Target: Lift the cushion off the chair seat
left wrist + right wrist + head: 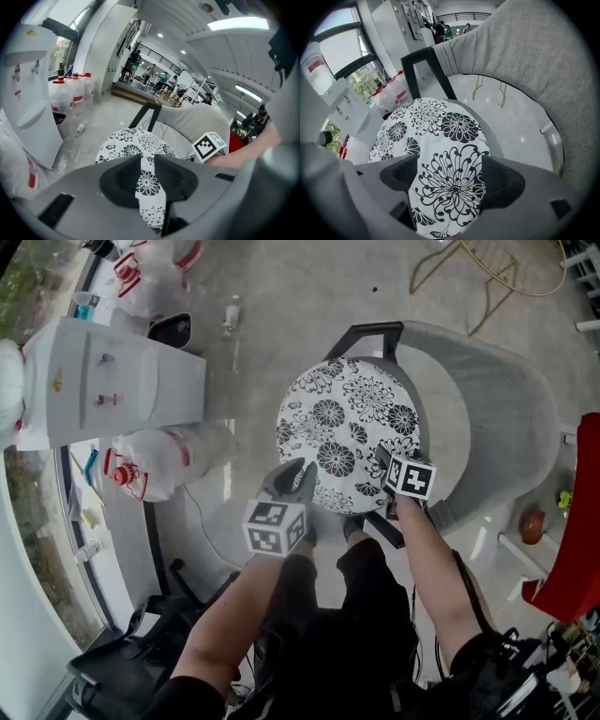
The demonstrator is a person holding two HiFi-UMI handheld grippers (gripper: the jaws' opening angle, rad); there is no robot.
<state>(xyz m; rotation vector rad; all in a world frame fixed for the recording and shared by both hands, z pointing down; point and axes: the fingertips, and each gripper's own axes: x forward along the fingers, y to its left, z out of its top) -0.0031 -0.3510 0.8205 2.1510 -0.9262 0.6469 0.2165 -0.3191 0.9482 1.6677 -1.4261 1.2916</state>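
The cushion [347,432] is matt cloth printed with black flowers on white. The chair back [506,418] is grey, felt-like fabric on a matt black frame [370,331]. The floor [281,296] is smooth and glossy. The right tool [447,176] is matt grey plastic with finely textured black pads [398,173].

Big open-plan office or lab hall, not home. Cues:
- white water dispenser [112,381] by wall, spare water jugs [70,91] lined up beside it
- high ceiling with strip lights [239,23]
- mezzanine railing [154,56] at back
- several people [133,63] standing near raised platform
- open shelving racks [197,89] far right
- tall white cabinets [401,23]
- large windows [337,42], greenery outside
- glossy pale floor [281,296], loose plastic bottle [232,313] on it
- gray shell lounge chair [506,418]
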